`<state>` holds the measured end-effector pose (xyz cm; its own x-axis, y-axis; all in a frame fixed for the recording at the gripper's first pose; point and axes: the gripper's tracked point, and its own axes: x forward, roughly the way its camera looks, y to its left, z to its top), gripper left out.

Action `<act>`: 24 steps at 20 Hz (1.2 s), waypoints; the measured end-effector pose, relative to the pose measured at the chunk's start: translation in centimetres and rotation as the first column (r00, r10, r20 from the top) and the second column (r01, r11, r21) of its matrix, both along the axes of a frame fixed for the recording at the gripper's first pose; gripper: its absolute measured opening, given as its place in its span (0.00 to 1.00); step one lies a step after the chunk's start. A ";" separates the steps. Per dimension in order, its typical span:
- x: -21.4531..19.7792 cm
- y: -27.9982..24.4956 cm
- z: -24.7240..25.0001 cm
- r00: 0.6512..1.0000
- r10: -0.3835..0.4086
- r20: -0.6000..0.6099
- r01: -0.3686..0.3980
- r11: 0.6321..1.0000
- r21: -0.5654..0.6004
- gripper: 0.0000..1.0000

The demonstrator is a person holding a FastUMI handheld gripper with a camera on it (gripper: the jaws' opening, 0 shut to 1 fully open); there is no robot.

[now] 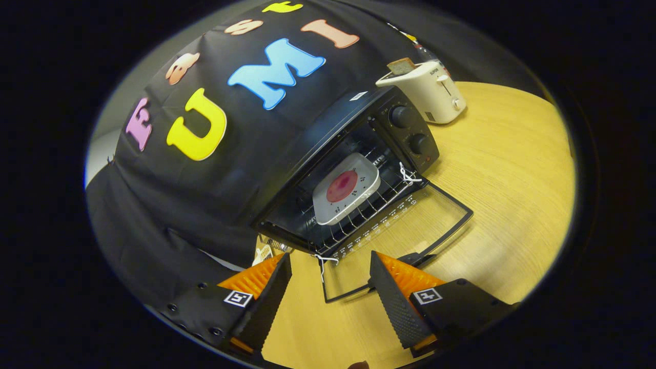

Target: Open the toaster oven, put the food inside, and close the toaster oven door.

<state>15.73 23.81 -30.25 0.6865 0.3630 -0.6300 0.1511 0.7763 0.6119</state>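
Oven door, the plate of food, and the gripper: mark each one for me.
Oven door (410, 225): gripper view, on its glass pane, folded down open.
Plate of food (328, 207): gripper view, on the white rim, on the rack inside.
Gripper (330, 287): gripper view, midway between open fingertips, holding nothing.

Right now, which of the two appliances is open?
The black oven: its door lies flat, plate inside. The white toaster stands behind. Gripper open.

Tilted near view down onto toaster oven (353, 169)
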 end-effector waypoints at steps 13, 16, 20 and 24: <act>-4.6 -1.9 -5.8 0.947 0.307 -0.097 -0.321 0.872 -0.371 0.98; -5.2 -2.0 -7.7 0.928 0.337 -0.162 -0.373 0.835 -0.404 0.98; -5.4 -1.6 -10.7 0.907 0.353 -0.231 -0.420 0.798 -0.432 0.98; -5.1 -1.8 -12.3 0.904 0.331 -0.272 -0.424 0.779 -0.462 0.98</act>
